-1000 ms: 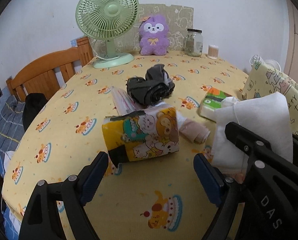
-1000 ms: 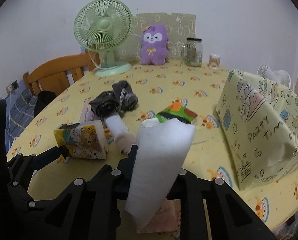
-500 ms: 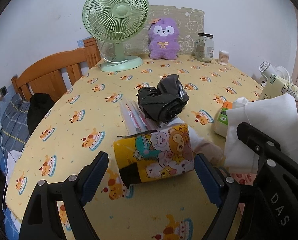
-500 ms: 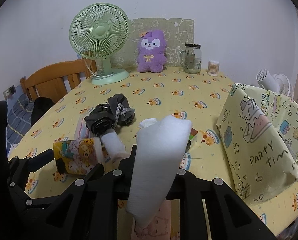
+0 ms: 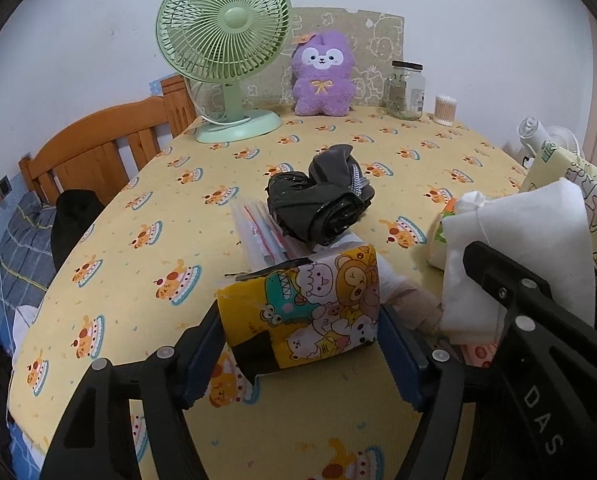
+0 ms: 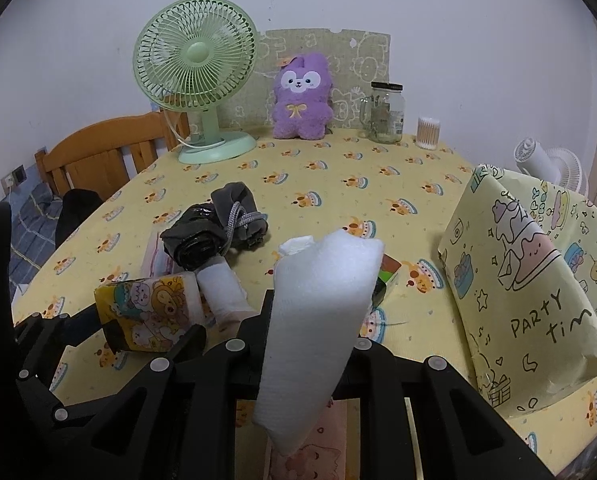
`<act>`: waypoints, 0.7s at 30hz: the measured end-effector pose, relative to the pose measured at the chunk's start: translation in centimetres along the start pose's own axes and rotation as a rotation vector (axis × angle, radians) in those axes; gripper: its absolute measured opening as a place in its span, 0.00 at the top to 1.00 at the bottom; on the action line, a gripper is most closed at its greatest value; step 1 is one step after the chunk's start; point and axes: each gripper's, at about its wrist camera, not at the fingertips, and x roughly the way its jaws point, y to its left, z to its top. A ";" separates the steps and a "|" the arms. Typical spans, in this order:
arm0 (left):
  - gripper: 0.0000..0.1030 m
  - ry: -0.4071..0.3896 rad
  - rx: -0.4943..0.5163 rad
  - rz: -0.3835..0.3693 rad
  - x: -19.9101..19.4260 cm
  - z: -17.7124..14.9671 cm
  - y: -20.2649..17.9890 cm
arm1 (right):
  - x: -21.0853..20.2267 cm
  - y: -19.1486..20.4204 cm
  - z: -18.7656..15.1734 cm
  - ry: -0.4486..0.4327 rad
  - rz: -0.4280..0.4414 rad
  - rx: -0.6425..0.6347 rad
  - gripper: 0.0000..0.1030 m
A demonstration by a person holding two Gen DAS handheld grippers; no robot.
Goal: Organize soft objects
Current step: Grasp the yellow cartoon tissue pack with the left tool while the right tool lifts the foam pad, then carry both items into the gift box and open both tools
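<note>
Left wrist view: the left gripper (image 5: 298, 344) has the cartoon tissue pack (image 5: 302, 312) between its blue pads (image 5: 398, 356); the jaws are closing, and both pads sit right at the pack's ends, though firm pressing cannot be confirmed.
Change from a second ago: the pack lay ahead of wide-spread fingers then; now it sits between them and looks larger and nearer, with the fingers drawn in.
Tissue pack position: on the yellow tablecloth (image 5: 146, 216), near the front edge, just in front of the black bundle (image 5: 322, 204) and a clear plastic packet (image 5: 258, 232).
Right gripper: the right gripper (image 6: 310, 344) is clenched on a white foam sheet (image 6: 318, 320), which stands up between the jaws and hangs below them; this grip looks the same as a second ago.
Beside the pack: a pale rolled cloth (image 6: 222, 292) lies just to its right, touching the black bundle's end.
Right side of table: a yellow gift bag (image 6: 530, 280) reading "PARTY" leans there, apart from the grippers.
Behind the foam: a green-and-orange packet (image 6: 386, 276), partly hidden.
Back of table: green fan (image 5: 226, 52), purple plush toy (image 5: 322, 76), glass jar (image 5: 406, 90) and a tub of cotton swabs (image 5: 444, 110), all unmoved against the wall.
</note>
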 end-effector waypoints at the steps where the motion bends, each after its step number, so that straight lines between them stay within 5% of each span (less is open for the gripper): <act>1: 0.27 -0.001 0.001 0.000 -0.2 0.0 0.0 | -0.1 0.0 0.0 -0.001 0.002 0.001 0.79; 21: 0.28 -0.102 -0.002 0.010 -7.6 2.4 -2.5 | -5.8 -1.6 2.6 -0.052 0.074 0.048 0.79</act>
